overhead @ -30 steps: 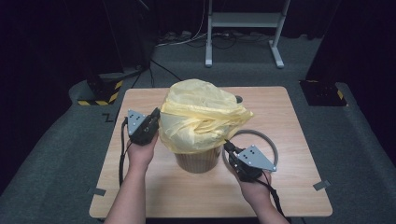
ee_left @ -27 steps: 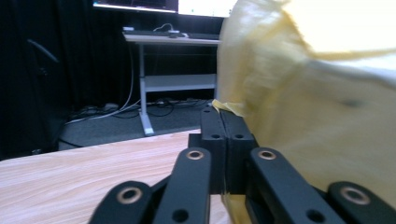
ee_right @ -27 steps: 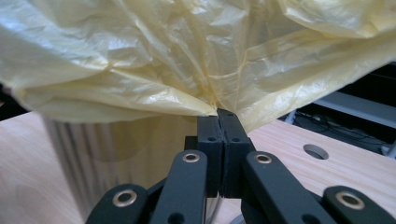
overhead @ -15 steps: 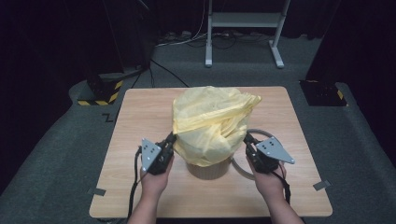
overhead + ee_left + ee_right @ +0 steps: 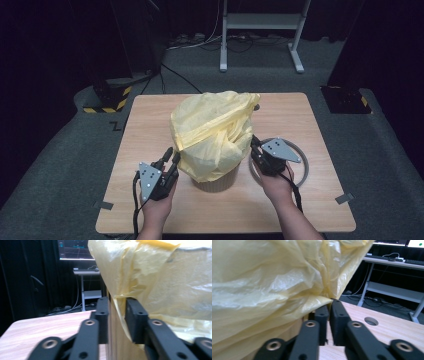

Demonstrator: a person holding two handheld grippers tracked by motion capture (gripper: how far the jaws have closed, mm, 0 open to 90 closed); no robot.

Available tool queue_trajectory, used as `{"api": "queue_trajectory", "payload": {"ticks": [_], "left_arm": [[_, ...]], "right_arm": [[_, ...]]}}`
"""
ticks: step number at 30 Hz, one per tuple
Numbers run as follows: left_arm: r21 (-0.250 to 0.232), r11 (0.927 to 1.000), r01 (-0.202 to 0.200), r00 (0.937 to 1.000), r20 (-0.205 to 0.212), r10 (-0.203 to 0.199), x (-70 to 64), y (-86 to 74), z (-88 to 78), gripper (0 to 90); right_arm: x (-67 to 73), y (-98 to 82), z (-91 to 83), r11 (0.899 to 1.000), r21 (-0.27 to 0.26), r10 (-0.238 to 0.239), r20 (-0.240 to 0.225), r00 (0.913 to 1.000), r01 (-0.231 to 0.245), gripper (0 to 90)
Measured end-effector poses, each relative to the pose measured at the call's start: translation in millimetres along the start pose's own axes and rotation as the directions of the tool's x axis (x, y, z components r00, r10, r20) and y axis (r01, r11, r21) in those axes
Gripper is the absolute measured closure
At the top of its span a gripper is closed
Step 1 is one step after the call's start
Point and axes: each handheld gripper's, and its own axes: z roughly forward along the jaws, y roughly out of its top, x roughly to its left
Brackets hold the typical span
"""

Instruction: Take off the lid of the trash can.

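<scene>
- High view: we read no brand or label anywhere; we count two grippers, one bin, one yellow bag.
- Near left, our left gripper (image 5: 170, 156) points up-right beside the yellow bag (image 5: 212, 132); its jaws have just been opening, apart, with the bag's hem between them.
- Near right, our right gripper (image 5: 256, 146) is nearly together, pinching the bag's edge.
- The bin (image 5: 215, 184) stands mid-table (image 5: 300, 200) under the bag.

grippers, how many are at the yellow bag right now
2. The left gripper is at the yellow bag's near-left lower edge, jaws apart with film between them. The right gripper is at its right edge, jaws nearly together on a fold.
</scene>
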Motion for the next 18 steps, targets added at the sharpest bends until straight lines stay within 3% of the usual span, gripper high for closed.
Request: {"api": "queue_trajectory", "payload": {"ticks": [3,7,18], "left_arm": [[-0.012,0.9999,-0.009,0.9998,-0.020,0.008,4.6,0.0,-6.2,61.6],[-0.051,0.9987,-0.005,0.9995,-0.032,0.003,5.1,5.6,-15.3,54.3],[-0.103,0.9866,-0.127,0.9913,-0.047,0.123,-15.5,20.1,-28.6,50.1]], "right_arm": [[0.3,2.1,-8.4,1.000,-0.002,-0.004,0.010,0.9999,0.004,74.5],[-0.1,2.9,-27.2,1.000,-0.018,-0.023,0.024,0.9995,0.023,70.8],[-5.5,1.4,-61.8,0.999,-0.054,-0.002,0.027,0.9996,0.003,60.8]]}}
